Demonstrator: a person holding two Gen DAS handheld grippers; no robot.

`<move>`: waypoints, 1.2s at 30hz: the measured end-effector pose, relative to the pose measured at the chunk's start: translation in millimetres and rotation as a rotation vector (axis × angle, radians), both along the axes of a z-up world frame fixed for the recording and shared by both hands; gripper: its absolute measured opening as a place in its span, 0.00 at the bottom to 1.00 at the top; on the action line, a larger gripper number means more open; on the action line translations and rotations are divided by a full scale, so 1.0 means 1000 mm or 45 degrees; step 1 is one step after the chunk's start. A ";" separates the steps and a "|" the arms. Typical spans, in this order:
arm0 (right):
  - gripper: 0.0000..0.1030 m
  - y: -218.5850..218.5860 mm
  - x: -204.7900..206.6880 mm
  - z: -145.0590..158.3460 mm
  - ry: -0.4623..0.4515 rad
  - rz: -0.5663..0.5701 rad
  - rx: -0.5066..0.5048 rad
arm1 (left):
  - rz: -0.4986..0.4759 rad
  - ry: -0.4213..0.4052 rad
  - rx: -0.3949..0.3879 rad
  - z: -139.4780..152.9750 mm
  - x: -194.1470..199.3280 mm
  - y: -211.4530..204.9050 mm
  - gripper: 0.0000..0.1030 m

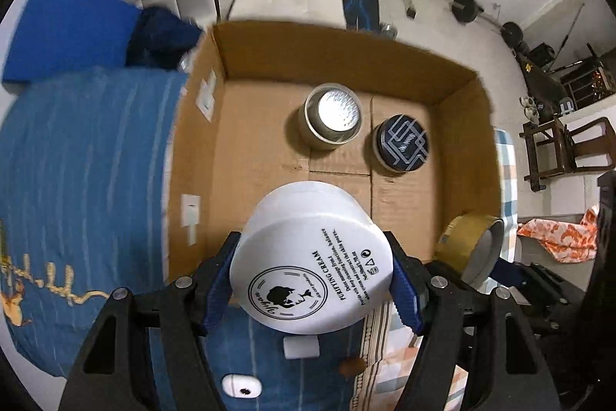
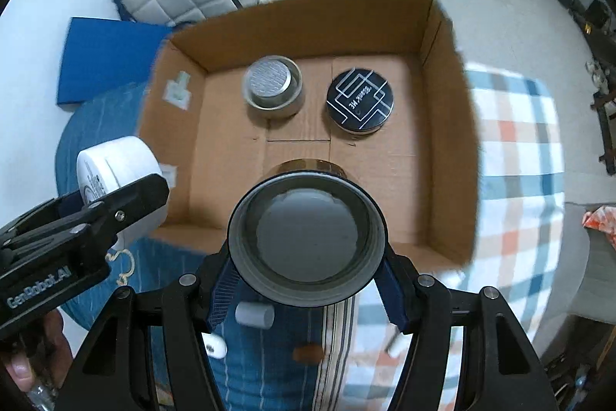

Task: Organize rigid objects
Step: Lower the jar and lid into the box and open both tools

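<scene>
Both grippers point steeply down over the cardboard box [image 2: 450,126].
Left gripper [image 1: 312,280] clamps a white cream jar [image 1: 308,257]; right gripper [image 2: 308,280] clamps an amber jar [image 2: 308,237].

The box [image 1: 389,214] is plain brown cardboard, matt, with creased flaps. The white jar [image 1: 312,257] looks like smooth plastic with a soft sheen and black print. The round tin [image 2: 308,237] has a dull grey rim and an amber side. A jar [image 1: 333,116] in the box has a shiny embossed foil top. The bedding [image 1: 88,180] is blue woven cloth.
</scene>
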State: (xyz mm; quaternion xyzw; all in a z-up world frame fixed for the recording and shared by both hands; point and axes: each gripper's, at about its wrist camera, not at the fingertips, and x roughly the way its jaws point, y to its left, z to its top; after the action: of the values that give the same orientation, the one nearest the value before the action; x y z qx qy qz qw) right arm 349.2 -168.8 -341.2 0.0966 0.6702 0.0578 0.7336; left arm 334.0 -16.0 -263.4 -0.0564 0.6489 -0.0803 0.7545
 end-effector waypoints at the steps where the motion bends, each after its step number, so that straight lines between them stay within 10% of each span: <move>1: 0.63 0.001 0.008 -0.013 0.026 0.009 0.003 | 0.004 0.040 -0.012 -0.013 0.008 0.001 0.66; 9: 0.64 0.011 0.055 -0.094 0.196 0.065 -0.029 | 0.048 0.300 -0.017 -0.101 0.057 0.006 0.66; 19: 0.64 0.024 0.079 -0.144 0.358 0.140 -0.048 | 0.014 0.399 0.002 -0.140 0.074 -0.001 0.66; 36: 0.77 0.022 0.082 -0.133 0.382 0.151 -0.086 | 0.025 0.375 0.033 -0.112 0.073 0.008 0.75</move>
State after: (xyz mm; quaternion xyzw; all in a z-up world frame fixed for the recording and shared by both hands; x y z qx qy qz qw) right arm 430.9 -147.2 -474.5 0.0397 0.7783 0.0634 0.6235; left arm 406.8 -8.4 -375.7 -0.0642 0.7530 -0.0554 0.6525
